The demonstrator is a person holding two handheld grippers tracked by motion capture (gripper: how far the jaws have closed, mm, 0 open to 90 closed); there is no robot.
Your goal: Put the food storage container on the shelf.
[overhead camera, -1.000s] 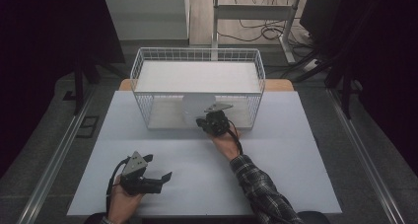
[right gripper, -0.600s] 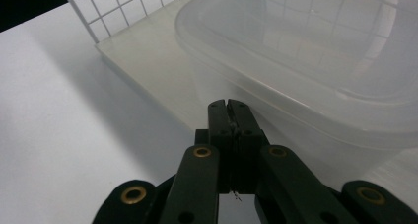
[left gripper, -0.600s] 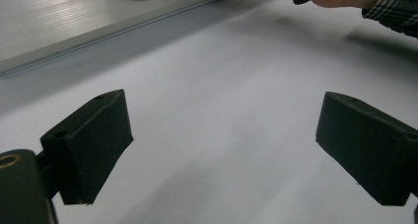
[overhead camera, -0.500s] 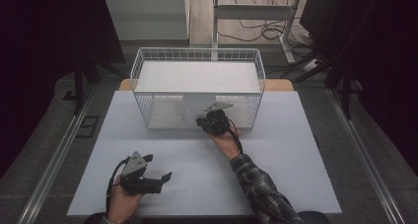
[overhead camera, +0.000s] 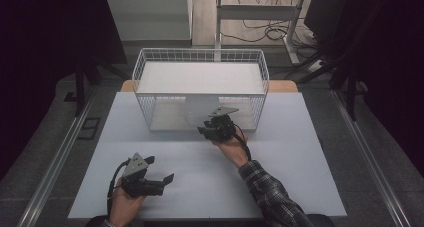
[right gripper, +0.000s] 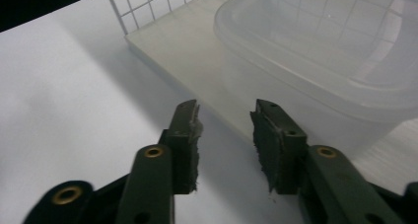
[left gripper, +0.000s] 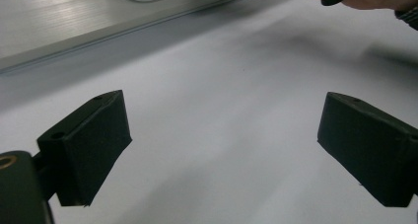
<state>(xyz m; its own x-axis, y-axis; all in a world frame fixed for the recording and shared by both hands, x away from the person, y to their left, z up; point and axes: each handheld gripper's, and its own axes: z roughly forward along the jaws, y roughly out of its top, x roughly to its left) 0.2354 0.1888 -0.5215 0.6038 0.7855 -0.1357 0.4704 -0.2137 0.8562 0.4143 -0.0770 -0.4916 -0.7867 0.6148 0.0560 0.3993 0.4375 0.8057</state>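
A: The clear plastic container [right gripper: 320,51] — where does it sit?
B: Inside the white wire basket [overhead camera: 200,89], on the basket's pale floor board, near the front opening. In the high view it shows as a pale shape [overhead camera: 199,109] under the basket's flat top panel.
A: And the basket itself?
B: It stands at the far middle of the white surface [overhead camera: 210,177].
A: What about the right hand-held gripper [right gripper: 224,120]?
B: It points at the container's near wall from just in front of the basket, its jaws a modest gap apart with nothing between them. In the high view it sits at the basket's front edge [overhead camera: 216,129].
A: The left hand-held gripper [left gripper: 224,150]?
B: Spread wide, holding nothing, low over bare surface at the near left [overhead camera: 150,179], well apart from the basket.
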